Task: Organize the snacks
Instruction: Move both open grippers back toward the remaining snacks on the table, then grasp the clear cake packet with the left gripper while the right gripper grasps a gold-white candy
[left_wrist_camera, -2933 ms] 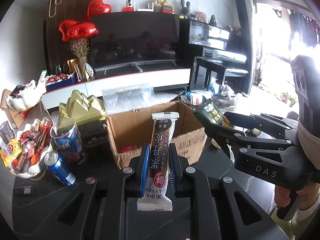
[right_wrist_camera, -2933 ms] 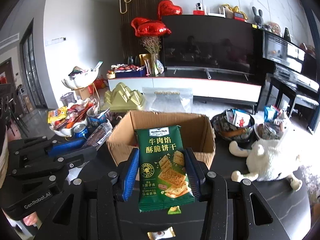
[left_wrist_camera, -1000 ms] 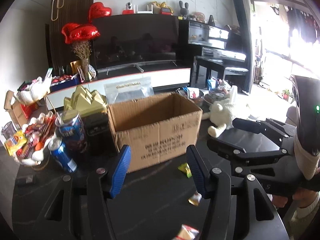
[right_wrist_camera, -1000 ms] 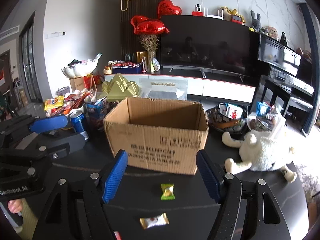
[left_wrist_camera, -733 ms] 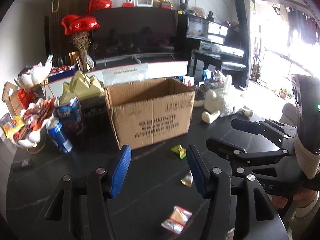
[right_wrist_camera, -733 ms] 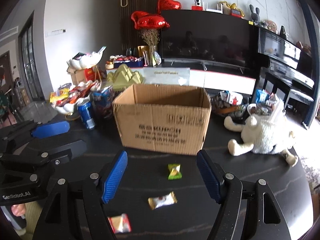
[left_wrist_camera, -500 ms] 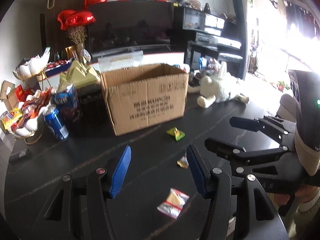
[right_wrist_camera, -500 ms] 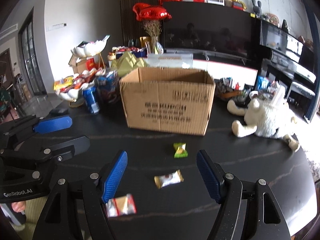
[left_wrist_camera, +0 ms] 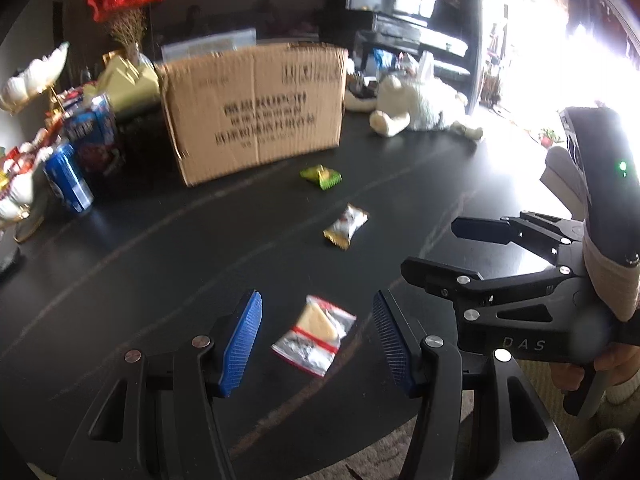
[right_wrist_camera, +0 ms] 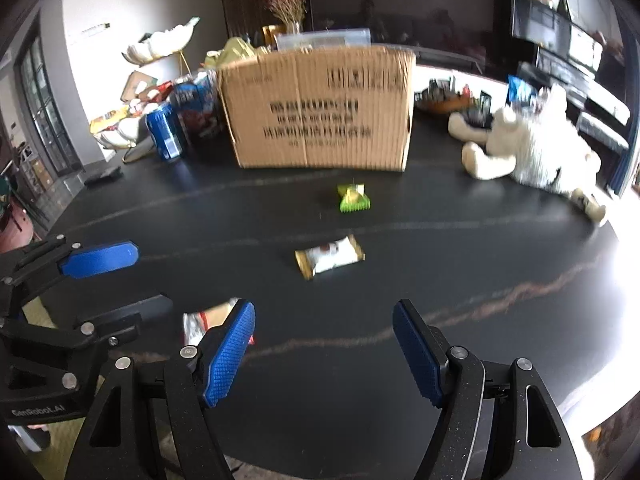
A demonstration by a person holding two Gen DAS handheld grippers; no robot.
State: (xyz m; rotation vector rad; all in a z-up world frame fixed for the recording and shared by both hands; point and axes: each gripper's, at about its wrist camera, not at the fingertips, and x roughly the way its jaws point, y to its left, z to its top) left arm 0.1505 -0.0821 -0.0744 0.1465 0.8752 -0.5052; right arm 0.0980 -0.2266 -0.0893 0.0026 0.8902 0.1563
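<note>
Coming down low, both my left gripper [left_wrist_camera: 316, 336] and right gripper [right_wrist_camera: 324, 346] spread empty now; cracker pack [left_wrist_camera: 316, 334] waits at twelve o'clock, box [left_wrist_camera: 254, 108] beyond.

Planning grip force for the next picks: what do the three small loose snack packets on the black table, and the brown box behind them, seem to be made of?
The silver-and-red snack packet looks like crinkly foil film, glossy with creases. The white-and-gold snack packet and the small green snack packet seem to be shiny plastic film with crimped ends. The brown printed box looks like matte corrugated cardboard, showing ribbing and a raw edge.
</note>
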